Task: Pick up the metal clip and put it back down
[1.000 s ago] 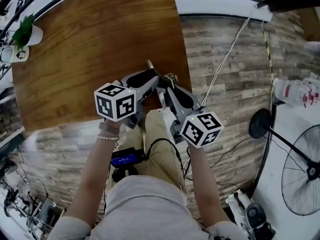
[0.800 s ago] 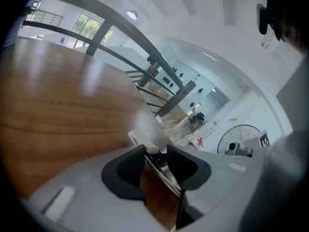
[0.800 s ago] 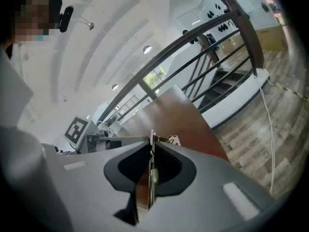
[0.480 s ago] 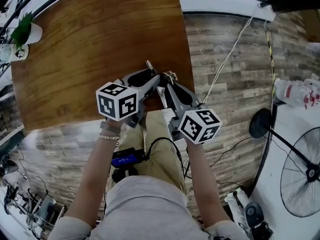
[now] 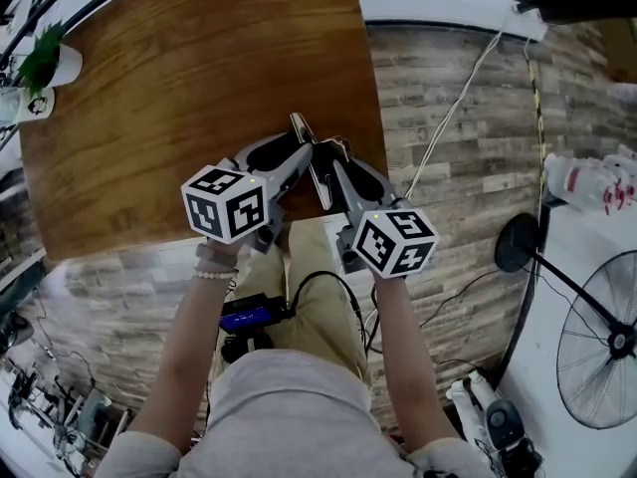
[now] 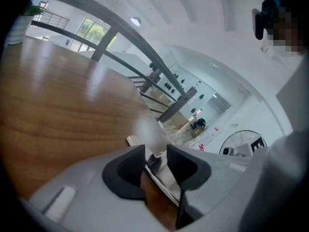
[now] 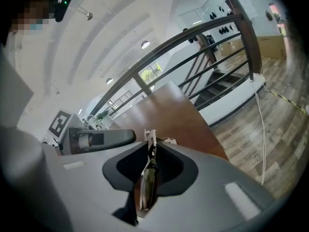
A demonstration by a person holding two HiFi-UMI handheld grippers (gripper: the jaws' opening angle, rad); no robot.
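A long silver metal clip point(image 5: 302, 130) sits near the front right corner of the wooden table point(image 5: 179, 88), and both grippers meet over it. In the right gripper view the clip point(image 7: 149, 170) stands edge-on between the pads. My right gripper point(image 5: 328, 159) is shut on it, and its jaws have just been opening a little around it. My left gripper point(image 5: 302, 157) comes in from the left. Its pads stand apart in the left gripper view, and one end of the clip point(image 6: 154, 161) shows in the gap, touching neither pad clearly.
The table's right edge lies just right of the grippers, with wood-plank floor beyond. A white cable point(image 5: 448, 118) runs across that floor. A standing fan point(image 5: 602, 337) is at the lower right, and a potted plant point(image 5: 50, 63) stands at the table's far left.
Both grippers have shifted slightly farther onto the table, and the right one has sunk a little. The clip's far tip shows more clearly beyond the fingertips.
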